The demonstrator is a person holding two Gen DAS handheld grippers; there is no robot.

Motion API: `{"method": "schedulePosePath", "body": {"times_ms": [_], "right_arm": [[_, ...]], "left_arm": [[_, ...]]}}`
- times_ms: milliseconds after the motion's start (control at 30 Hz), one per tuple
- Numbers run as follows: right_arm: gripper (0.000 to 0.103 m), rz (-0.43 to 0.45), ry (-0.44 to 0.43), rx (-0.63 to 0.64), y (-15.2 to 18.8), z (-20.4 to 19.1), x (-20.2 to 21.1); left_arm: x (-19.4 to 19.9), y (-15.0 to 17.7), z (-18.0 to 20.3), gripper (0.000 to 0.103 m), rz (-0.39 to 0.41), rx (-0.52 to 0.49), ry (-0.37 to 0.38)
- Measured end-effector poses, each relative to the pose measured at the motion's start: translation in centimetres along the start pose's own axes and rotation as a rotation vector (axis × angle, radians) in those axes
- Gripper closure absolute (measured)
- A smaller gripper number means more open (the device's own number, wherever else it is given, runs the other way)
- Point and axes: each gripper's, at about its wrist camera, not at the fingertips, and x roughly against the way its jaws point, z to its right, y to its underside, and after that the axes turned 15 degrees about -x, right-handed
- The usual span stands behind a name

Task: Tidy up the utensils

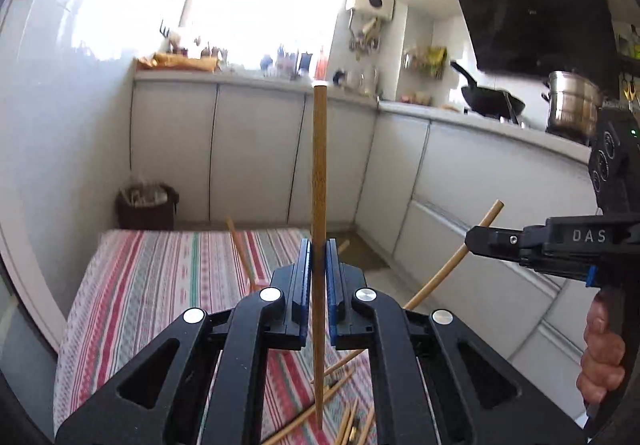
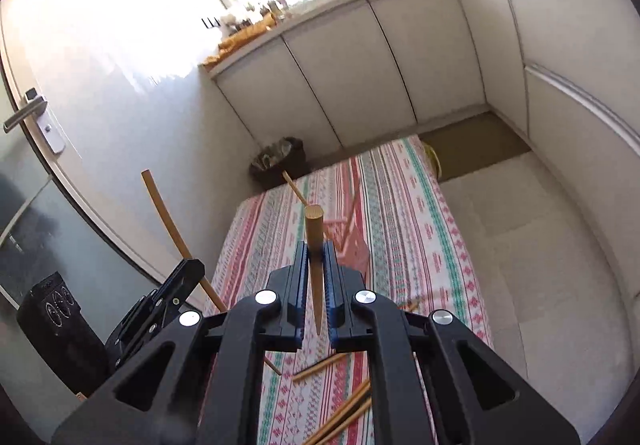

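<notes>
While both black two-finger grippers hover above striped pink, green and white tablecloth, each pinches one tapered wooden chopstick. Left gripper: jaws pressed on left-held chopstick, upright, thick end at 12 o'clock. Right gripper: jaws clamped on right-held chopstick, blunt end toward 12, point toward 6. Loose wooden chopsticks scattered on cloth at 6 o'clock. Pink plastic rack on cloth just beyond right gripper. Person's hand at 4 o'clock, left view.

Tan wooden chopsticks; black grippers with blue pads; at seven o'clock, tablecloth striped pink, red, teal, white.
</notes>
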Motion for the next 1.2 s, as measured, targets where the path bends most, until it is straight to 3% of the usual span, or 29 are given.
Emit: {"method": "schedulePosePath", "body": {"times_ms": [67, 267, 633, 933, 1000, 1033, 1067, 1200], "right_arm": [[0.095, 0.093, -0.008, 0.060, -1.0, -1.8, 0.5], [0.095, 0.228, 0.013, 0.186, -2.6, -4.5, -1.5], [0.095, 0.201, 0.015, 0.170, -3.7, -1.8, -11.6], [0.094, 0.167, 0.004, 0.172, -3.4, -2.3, -14.8], [0.091, 0.123, 0.024, 0.175, -2.4, -1.7, -16.1], [0.087, 0.111, 0.036, 0.170, -1.9, -1.2, -16.4], [0.086, 0.100, 0.046, 0.162, -1.5, -0.8, -16.6], [0.084, 0.119, 0.054, 0.145, -1.6, -0.6, -15.6]], "left_arm": [[-1.4, -1.3, -0.5, 0.097, 0.071, -0.009, -0.049], [-6.0, -2.1, -1.6, 0.097, 0.121, -0.005, -0.089], [-14.2, 0.2, -4.3, 0.097, 0.098, -0.015, -0.111], [-15.7, 1.8, -5.7, 0.096, 0.085, 0.017, -0.101], [-15.8, 3.0, -5.6, 0.074, 0.075, 0.024, -0.100], [-15.7, 3.5, -5.5, 0.056, 0.072, 0.029, -0.100], [-15.4, 4.0, -5.6, 0.045, 0.073, 0.031, -0.112], [-13.9, 3.3, -6.6, 0.040, 0.092, 0.055, -0.140]]}}
